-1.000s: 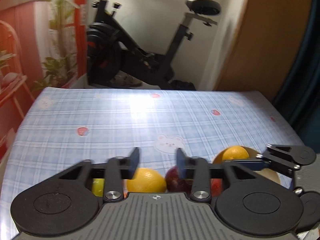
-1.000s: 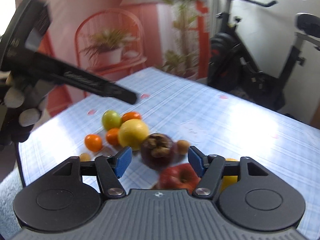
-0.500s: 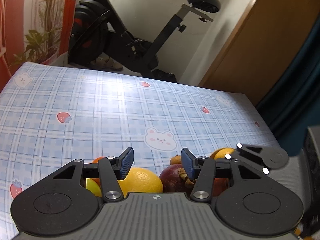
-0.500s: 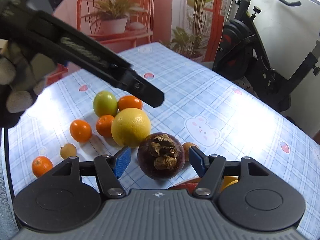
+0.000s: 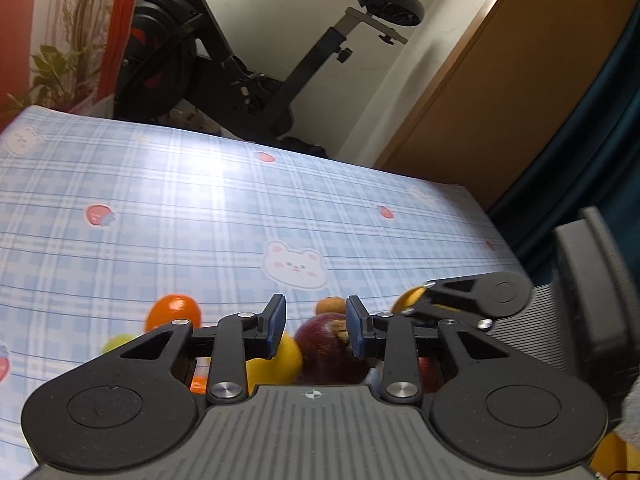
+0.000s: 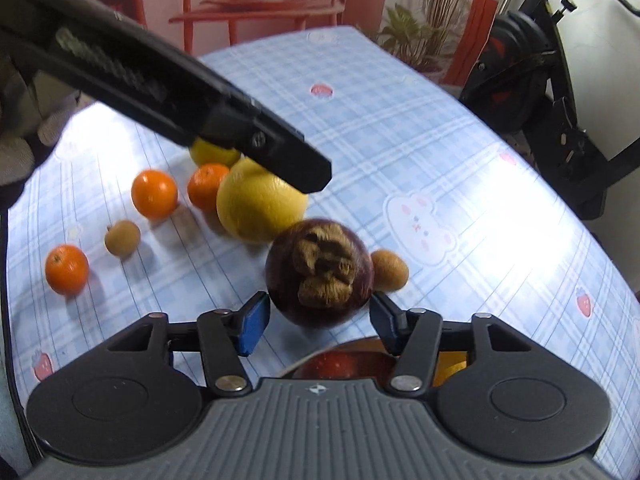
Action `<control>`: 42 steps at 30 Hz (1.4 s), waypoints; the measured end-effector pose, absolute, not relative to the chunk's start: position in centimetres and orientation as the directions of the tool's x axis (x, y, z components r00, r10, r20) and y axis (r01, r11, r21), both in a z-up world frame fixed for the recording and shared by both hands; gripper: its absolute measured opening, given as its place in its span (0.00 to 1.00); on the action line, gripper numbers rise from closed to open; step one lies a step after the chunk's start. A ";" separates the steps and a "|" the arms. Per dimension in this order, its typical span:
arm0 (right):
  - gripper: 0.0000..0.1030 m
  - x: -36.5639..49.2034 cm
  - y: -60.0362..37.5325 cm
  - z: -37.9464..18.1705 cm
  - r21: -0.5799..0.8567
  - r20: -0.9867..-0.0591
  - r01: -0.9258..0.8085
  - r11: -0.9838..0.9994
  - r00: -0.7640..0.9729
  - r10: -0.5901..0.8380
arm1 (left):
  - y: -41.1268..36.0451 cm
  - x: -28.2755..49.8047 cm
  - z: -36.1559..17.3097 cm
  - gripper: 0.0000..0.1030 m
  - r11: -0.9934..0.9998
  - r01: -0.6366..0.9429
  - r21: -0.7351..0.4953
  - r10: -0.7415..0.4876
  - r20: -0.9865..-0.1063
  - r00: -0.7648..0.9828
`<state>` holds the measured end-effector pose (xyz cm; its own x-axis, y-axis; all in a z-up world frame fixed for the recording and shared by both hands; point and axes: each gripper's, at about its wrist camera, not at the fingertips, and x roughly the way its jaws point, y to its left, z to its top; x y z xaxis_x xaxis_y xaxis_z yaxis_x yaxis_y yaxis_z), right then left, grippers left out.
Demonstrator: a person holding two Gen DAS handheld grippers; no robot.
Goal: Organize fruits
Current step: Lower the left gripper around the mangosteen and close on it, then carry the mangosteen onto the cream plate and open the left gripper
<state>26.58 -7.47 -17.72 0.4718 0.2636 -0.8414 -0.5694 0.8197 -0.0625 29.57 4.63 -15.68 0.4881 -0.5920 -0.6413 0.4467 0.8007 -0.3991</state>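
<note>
A dark purple mangosteen [image 6: 319, 272] sits on the blue checked tablecloth [image 6: 440, 152]. My right gripper [image 6: 319, 317] is open, its blue pads just short of the mangosteen on either side. A large yellow citrus [image 6: 260, 208] lies just behind it, with small oranges [image 6: 154, 193] and brown longans [image 6: 389, 269] around. My left gripper [image 5: 316, 326] is open and empty above the same pile; the mangosteen [image 5: 328, 346] and yellow citrus [image 5: 280, 360] show beneath it. A red apple [image 6: 340, 364] lies under my right gripper.
The left gripper's black finger [image 6: 240, 128] crosses the right wrist view above the yellow citrus. An exercise bike [image 5: 240, 60] stands beyond the table's far edge. A wooden door [image 5: 500, 80] and a dark curtain [image 5: 600, 140] are at the right.
My right gripper has come down and forward to the mangosteen, which now lies between its open fingers. The left gripper has shifted over the fruit pile and stayed open.
</note>
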 end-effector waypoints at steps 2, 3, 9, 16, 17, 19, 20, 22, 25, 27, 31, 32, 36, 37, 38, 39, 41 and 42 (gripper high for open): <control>0.56 26.7 -7.7 -17.8 -0.047 -0.837 -0.553 0.832 0.476 0.269 | 4.2 29.5 -15.8 0.34 0.790 0.458 -0.407 -0.605 -0.639 0.475; 0.56 26.8 -7.8 -17.8 -0.035 -0.835 -0.544 0.838 0.477 0.275 | 4.0 29.4 -15.9 0.34 0.788 0.464 -0.405 -0.607 -0.640 0.471; 0.56 26.8 -8.7 -17.5 0.016 -0.821 -0.512 0.859 0.484 0.303 | 3.8 29.8 -16.9 0.34 0.790 0.430 -0.437 -0.609 -0.644 0.463; 0.57 27.4 -9.8 -17.3 0.108 -0.797 -0.464 0.879 0.488 0.356 | 3.4 30.5 -17.9 0.34 0.789 0.405 -0.462 -0.612 -0.654 0.445; 0.57 27.5 -9.9 -17.3 0.122 -0.795 -0.455 0.882 0.487 0.361 | 3.4 30.6 -18.0 0.34 0.790 0.400 -0.465 -0.611 -0.655 0.446; 0.58 27.6 -10.1 -17.4 0.138 -0.792 -0.444 0.886 0.487 0.367 | 3.5 30.9 -18.1 0.34 0.786 0.391 -0.479 -0.617 -0.651 0.443; 0.58 27.7 -10.1 -17.5 0.142 -0.790 -0.440 0.886 0.489 0.369 | 3.5 31.0 -18.2 0.34 0.784 0.391 -0.483 -0.620 -0.649 0.441; 0.58 27.7 -10.0 -17.5 0.145 -0.786 -0.433 0.889 0.495 0.370 | 3.6 31.1 -18.2 0.34 0.783 0.396 -0.480 -0.620 -0.649 0.440; 0.58 27.3 -9.9 -17.4 0.136 -0.778 -0.433 0.891 0.511 0.366 | 3.5 31.0 -18.1 0.34 0.788 0.403 -0.466 -0.613 -0.656 0.440; 0.58 26.9 -10.0 -17.2 0.130 -0.767 -0.429 0.894 0.527 0.365 | 3.5 30.8 -17.9 0.34 0.785 0.404 -0.469 -0.617 -0.651 0.442; 0.57 25.7 -10.5 -16.4 0.138 -0.722 -0.422 0.896 0.577 0.382 | 3.6 30.1 -16.6 0.34 0.779 0.418 -0.467 -0.625 -0.628 0.463; 0.57 25.3 -10.6 -16.2 0.140 -0.711 -0.418 0.898 0.588 0.385 | 3.5 29.8 -16.3 0.34 0.778 0.425 -0.462 -0.626 -0.624 0.467; 0.57 23.7 -11.0 -15.3 0.127 -0.680 -0.416 0.900 0.624 0.384 | 2.9 28.9 -15.1 0.34 0.776 0.445 -0.446 -0.627 -0.619 0.473; 0.57 23.3 -11.2 -15.1 0.132 -0.671 -0.413 0.901 0.632 0.388 | 2.7 28.6 -14.7 0.34 0.775 0.452 -0.442 -0.628 -0.617 0.474; 0.57 22.9 -11.5 -14.9 0.136 -0.661 -0.409 0.902 0.641 0.390 | 2.5 28.4 -14.4 0.34 0.774 0.457 -0.439 -0.629 -0.617 0.473; 0.57 22.4 -11.8 -14.7 0.136 -0.652 -0.406 0.904 0.650 0.390 | 2.2 28.2 -14.1 0.34 0.772 0.462 -0.438 -0.631 -0.617 0.471; 0.57 21.5 -12.5 -14.2 0.134 -0.635 -0.400 0.907 0.668 0.388 | 1.6 27.9 -13.5 0.34 0.768 0.469 -0.437 -0.635 -0.617 0.464; 0.57 21.0 -12.8 -13.9 0.132 -0.626 -0.396 0.909 0.678 0.386 | 1.2 27.7 -13.2 0.34 0.766 0.475 -0.434 -0.637 -0.618 0.462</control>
